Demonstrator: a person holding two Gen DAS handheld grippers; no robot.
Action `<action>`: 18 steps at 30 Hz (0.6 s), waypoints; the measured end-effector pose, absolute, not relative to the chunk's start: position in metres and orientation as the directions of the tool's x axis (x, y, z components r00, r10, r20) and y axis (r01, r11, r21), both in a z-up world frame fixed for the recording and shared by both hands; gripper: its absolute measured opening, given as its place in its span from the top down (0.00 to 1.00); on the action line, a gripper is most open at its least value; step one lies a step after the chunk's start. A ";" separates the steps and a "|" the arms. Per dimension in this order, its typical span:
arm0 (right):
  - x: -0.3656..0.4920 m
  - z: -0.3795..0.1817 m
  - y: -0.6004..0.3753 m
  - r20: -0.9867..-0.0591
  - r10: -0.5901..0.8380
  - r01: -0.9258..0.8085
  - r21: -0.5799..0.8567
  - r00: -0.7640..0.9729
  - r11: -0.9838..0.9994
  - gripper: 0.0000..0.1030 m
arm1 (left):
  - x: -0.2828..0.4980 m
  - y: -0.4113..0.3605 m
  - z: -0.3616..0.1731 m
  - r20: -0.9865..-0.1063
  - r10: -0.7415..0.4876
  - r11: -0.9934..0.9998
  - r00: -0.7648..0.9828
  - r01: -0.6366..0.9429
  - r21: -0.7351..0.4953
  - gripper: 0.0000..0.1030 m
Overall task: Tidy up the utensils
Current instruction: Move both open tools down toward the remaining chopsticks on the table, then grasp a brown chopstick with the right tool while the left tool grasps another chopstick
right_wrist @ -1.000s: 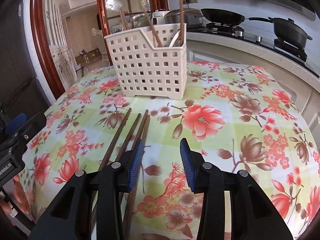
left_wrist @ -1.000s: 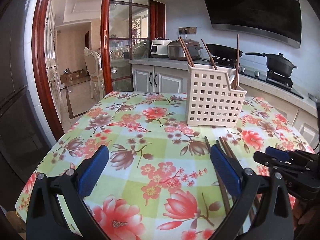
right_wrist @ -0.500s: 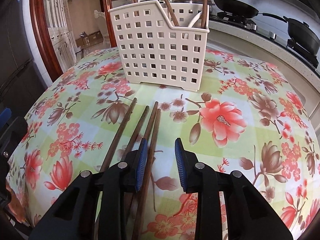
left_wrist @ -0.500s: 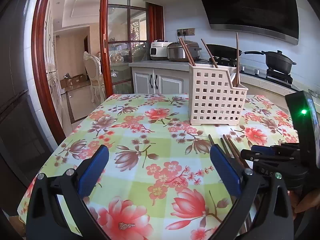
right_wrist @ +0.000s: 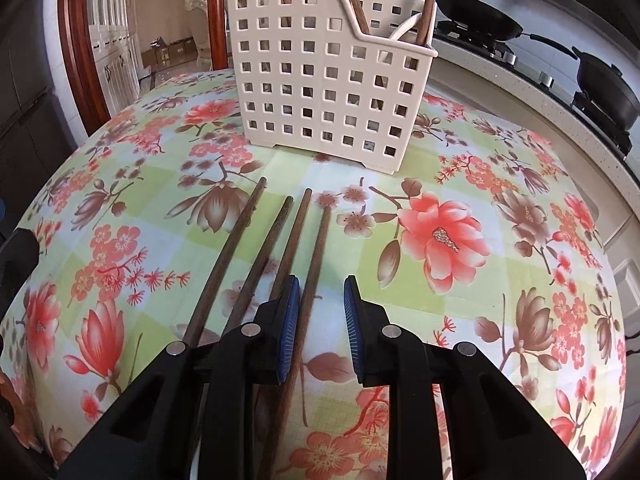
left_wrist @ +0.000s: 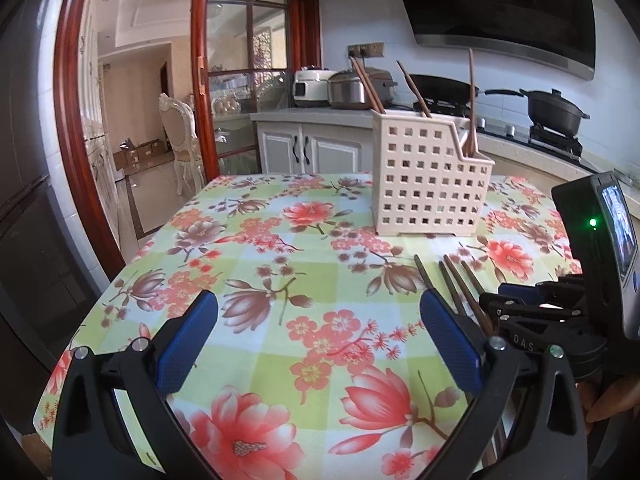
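Note:
Several brown wooden chopsticks (right_wrist: 276, 240) lie side by side on the floral tablecloth, pointing at a cream perforated utensil basket (right_wrist: 320, 80) that holds more chopsticks upright. My right gripper (right_wrist: 320, 320) is open, low over the cloth; the rightmost chopstick (right_wrist: 316, 264) lies between its fingers, close to the left pad. My left gripper (left_wrist: 320, 344) is wide open and empty over bare cloth. In the left wrist view the basket (left_wrist: 432, 184) stands at the far side, the chopsticks (left_wrist: 452, 280) lie at right, and the right gripper's body (left_wrist: 536, 320) sits over them.
The table (left_wrist: 256, 256) has its edge at the left and near side. A kitchen counter with a stove, pans (left_wrist: 556, 108) and cookers (left_wrist: 352, 88) runs behind. A glass door and dining room lie at the far left.
My right gripper has moved forward and down over the chopsticks, and its jaws have narrowed around the rightmost one. My left gripper has drawn back slightly and stays open.

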State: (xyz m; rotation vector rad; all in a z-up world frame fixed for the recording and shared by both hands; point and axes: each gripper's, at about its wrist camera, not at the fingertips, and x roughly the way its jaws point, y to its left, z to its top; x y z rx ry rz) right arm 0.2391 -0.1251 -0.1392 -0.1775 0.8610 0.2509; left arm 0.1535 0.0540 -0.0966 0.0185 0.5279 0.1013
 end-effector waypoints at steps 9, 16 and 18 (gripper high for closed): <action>0.233 -0.137 -0.161 -0.753 0.189 -0.253 0.031 0.630 0.967 0.94 | 0.180 0.036 -0.107 -0.622 0.030 0.999 0.783 -0.018 0.026 0.06; 0.227 -0.129 -0.185 -0.725 0.234 -0.242 0.095 0.648 0.966 0.94 | 0.225 0.010 -0.122 -0.726 -0.023 0.999 0.687 0.044 0.011 0.35; 0.225 -0.127 -0.190 -0.717 0.247 -0.246 0.109 0.651 0.963 0.94 | 0.233 0.002 -0.127 -0.743 -0.033 0.998 0.669 0.056 0.006 0.41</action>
